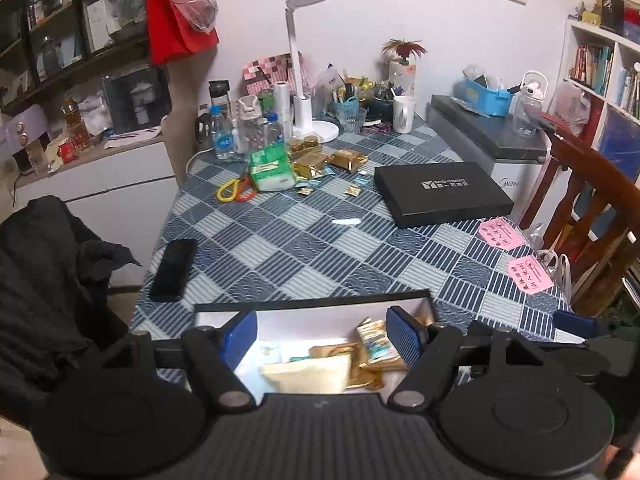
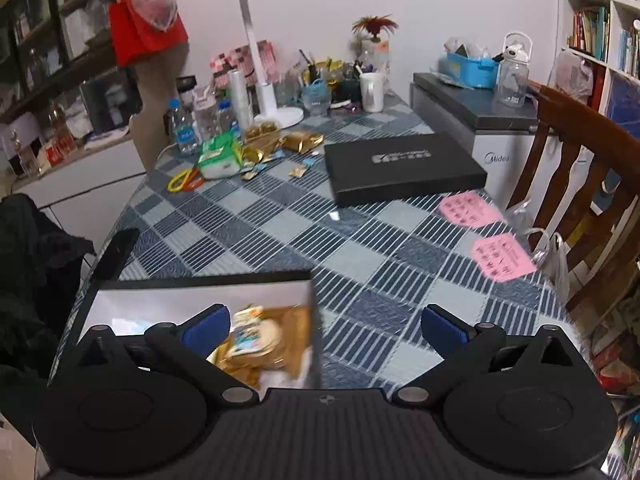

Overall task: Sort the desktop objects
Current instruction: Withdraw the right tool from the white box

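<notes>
Two grippers hang over the near edge of a worktop (image 1: 320, 240) covered with a blue checked cloth. The left gripper (image 1: 320, 336) stands with its blue pads well apart, directly above an open box (image 1: 312, 300) with a black rim and a pale lining, and nothing is caught between the pads. In that box lie gold packets (image 1: 360, 364), a cream pouch (image 1: 308, 374) and a few small blue-and-white sachets. The right gripper (image 2: 324, 324) is spread wide and empty; its left pad hangs over the box's right part, its right pad over bare cloth, and the box contents are blurred in this view.

At the far left of the worktop, more loose things wait: a green-and-white tissue pack (image 1: 270, 168), yellow and orange loops (image 1: 234, 190) just beside it, and a scatter of gold packets and small sachets (image 1: 320, 172) to its right. A black flat case (image 1: 442, 192) lies on the right side, well apart from the box. Two pink slips (image 1: 516, 252) sit near the right edge. A black phone (image 1: 174, 270) rests along the left edge, near the box. A white desk lamp (image 1: 300, 80) and a white mug (image 1: 403, 114) stand among bottles and pen cups at the far end.
</notes>
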Demonstrator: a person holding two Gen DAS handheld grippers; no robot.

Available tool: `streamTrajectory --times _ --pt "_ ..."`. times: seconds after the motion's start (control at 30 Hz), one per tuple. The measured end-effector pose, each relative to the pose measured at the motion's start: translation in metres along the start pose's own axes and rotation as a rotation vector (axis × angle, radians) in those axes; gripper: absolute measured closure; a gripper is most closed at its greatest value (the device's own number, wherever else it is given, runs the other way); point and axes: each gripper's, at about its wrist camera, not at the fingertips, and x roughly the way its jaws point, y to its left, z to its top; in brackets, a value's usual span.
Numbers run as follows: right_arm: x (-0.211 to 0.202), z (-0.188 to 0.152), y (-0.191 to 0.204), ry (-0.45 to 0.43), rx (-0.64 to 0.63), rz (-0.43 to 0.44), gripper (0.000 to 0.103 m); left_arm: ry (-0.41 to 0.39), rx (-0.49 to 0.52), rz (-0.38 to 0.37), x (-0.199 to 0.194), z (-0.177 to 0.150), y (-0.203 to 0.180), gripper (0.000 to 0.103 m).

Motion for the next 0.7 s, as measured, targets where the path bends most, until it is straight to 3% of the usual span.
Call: streamTrajectory --times 0.4,0.7 --pt "0.027 0.048 -0.111 0.005 -0.018 0.049 0.0 0.062 -0.024 0.054 0.05 0.04 -0.109 0.018" --pt "0.052 0.069 -0.151 0.039 -0.056 0.08 0.0 0.136 -0.042 0.087 0.078 0.054 -0.149 0.018"
